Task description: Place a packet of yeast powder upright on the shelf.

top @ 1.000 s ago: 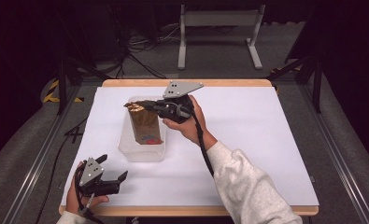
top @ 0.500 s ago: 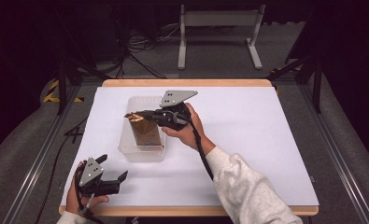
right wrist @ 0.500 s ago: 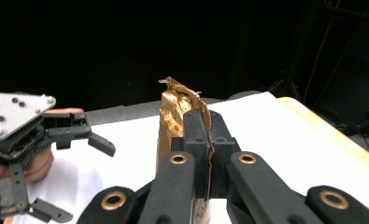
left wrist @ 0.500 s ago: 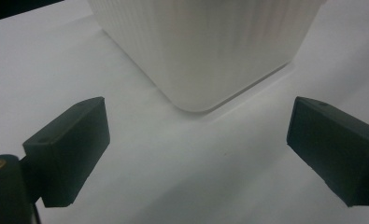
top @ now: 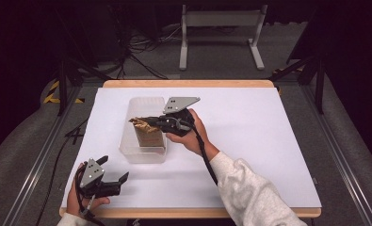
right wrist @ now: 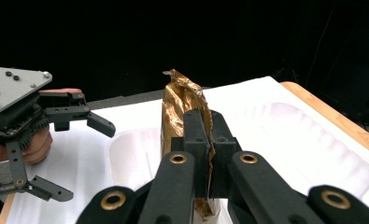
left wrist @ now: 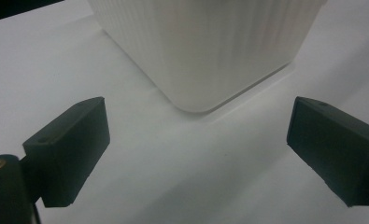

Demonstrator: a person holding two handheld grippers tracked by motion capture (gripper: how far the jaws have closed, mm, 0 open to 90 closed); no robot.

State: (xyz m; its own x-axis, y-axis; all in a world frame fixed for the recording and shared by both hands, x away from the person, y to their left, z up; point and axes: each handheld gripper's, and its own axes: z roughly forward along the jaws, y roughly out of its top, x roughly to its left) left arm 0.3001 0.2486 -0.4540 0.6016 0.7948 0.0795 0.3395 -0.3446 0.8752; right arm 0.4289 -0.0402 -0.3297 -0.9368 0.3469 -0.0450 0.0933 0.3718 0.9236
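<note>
Gold foil, crinkled at the top: that's the bag (right wrist: pixel 184 100) your right gripper (right wrist: pixel 205 154) has pinched tight, jaws pressed together on its upper edge so it hangs upright beneath them. From the high view the bag (top: pixel 148 132) sits partly inside the clear plastic tub (top: pixel 127 148) near the table's (top: pixel 268 141) left-centre, bottom end pointing into the opening. Gripping it by the top looks deliberate, I'd say, since that keeps your jaws clear of the tub walls. Your left gripper (top: pixel 109 182) waits at the near edge, jaws spread wide with nothing between them, aimed at the tub's corner (left wrist: pixel 196 100) and well out of the way.
</note>
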